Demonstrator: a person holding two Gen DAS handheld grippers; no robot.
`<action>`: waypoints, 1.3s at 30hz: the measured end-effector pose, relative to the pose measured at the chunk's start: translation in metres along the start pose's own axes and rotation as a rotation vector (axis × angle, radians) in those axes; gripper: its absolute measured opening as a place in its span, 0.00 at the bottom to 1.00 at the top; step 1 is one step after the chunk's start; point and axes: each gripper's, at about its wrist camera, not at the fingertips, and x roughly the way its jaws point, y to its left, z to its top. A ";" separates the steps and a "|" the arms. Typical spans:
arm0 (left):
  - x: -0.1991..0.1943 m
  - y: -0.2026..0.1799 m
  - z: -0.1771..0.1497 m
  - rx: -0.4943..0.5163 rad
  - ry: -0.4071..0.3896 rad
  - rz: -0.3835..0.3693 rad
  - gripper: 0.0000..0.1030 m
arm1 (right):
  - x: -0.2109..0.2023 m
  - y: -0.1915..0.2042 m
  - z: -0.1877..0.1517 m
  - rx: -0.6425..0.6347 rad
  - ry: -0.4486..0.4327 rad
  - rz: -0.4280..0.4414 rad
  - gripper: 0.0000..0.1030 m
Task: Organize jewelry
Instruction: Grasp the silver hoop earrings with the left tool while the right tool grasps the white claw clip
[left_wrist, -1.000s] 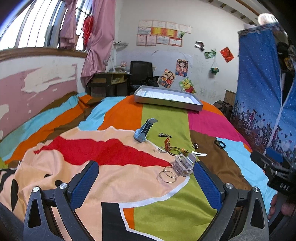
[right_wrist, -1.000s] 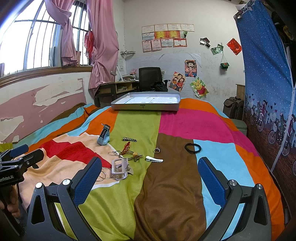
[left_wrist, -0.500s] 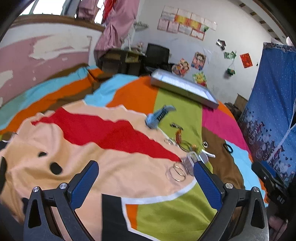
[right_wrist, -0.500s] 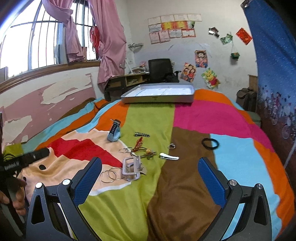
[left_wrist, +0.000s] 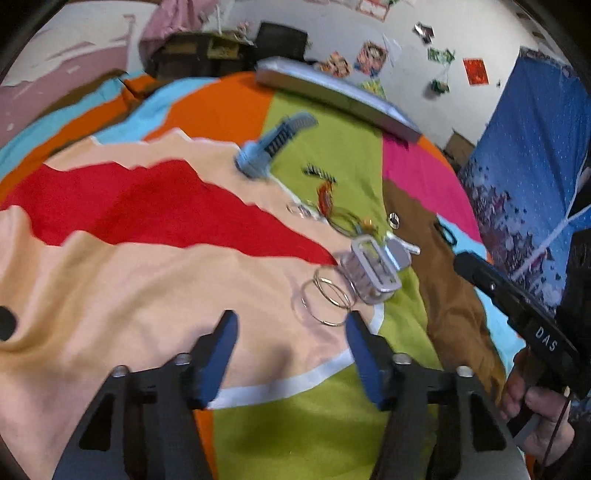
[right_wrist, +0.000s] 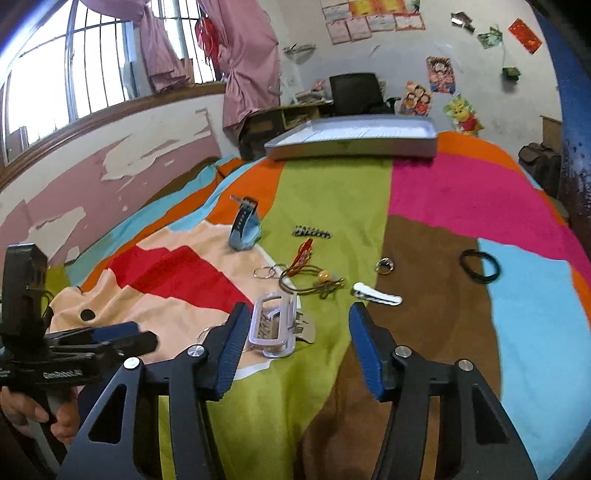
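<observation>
Jewelry: clear plastic claw hair clip (right_wrist: 275, 326) beside thin gold wire bangles (left_wrist: 325, 299) on the bed's patchwork cover (right_wrist: 332, 206); a silver ring (right_wrist: 384, 265) and white snap clip (right_wrist: 376, 294) toward 2 o'clock of the claw clip.
Blue watch (right_wrist: 243, 229): at 11 o'clock, propped up.
Left hand-held gripper (left_wrist: 290, 326): jaws just narrowed, released, nothing between; bangles just ahead, perhaps touching the right pad, blurred.
Right hand-held gripper (right_wrist: 297, 321): jaws just narrowed, released, claw clip partly between them.
Grey tray (right_wrist: 354, 142): far end of the bed, 12 o'clock.
</observation>
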 end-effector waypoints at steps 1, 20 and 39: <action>0.005 -0.001 0.000 0.003 0.017 -0.007 0.48 | 0.006 0.000 0.000 0.004 0.009 0.010 0.40; 0.042 -0.004 0.008 -0.003 0.060 -0.045 0.06 | 0.063 0.008 0.002 0.020 0.061 0.014 0.22; 0.032 -0.009 0.002 -0.022 0.074 -0.147 0.02 | 0.048 0.010 -0.009 0.019 0.085 0.008 0.03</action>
